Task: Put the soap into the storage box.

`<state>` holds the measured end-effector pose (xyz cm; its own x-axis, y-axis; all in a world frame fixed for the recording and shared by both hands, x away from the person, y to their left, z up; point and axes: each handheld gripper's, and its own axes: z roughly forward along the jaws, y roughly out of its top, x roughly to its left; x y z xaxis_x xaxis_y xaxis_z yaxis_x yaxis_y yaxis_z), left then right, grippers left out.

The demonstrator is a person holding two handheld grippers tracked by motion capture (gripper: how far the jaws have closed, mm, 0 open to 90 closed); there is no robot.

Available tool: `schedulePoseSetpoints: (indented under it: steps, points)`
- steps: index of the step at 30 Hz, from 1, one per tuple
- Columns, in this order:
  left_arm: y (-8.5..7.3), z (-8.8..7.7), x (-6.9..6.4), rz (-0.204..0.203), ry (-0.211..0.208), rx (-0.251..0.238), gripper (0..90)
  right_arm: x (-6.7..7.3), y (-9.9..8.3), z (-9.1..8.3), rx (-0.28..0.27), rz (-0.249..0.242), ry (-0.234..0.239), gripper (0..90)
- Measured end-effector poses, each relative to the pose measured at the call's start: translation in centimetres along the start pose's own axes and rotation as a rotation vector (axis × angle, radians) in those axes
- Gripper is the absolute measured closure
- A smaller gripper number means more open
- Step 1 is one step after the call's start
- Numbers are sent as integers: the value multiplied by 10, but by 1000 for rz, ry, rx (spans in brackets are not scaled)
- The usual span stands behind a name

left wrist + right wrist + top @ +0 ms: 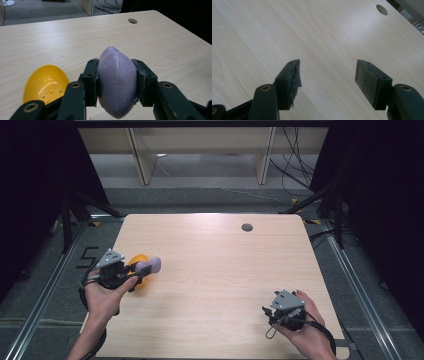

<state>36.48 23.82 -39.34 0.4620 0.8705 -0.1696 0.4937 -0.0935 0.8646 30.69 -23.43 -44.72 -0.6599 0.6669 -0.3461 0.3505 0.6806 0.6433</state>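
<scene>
While the left tongs (117, 82) pinch a lilac egg half (116, 82) bearing no readable writing, the right tongs (327, 80) gape.

Pale matt wood-grain table (175, 50); glossy yellow plastic shell (46, 83); smooth, waxy lilac egg half (117, 82).

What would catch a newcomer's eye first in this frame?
The purple egg-shaped half shell, clamped between the jaws of the left gripper near the table's left edge. Beside it on the wood lies a yellow half shell, hollow side up. The right gripper hovers open over bare wood at the near right.
</scene>
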Motion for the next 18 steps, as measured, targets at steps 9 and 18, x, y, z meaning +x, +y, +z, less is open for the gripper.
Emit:
schedulePoseSetpoints:
  steps: [9,18]
  points:
    - [-1,-1,7,-8,42,-9,588,0,0,0,-1,0,0,374]
    - [-1,-1,13,-14,73,-19,587,-1,0,0,-5,-10,1,374]
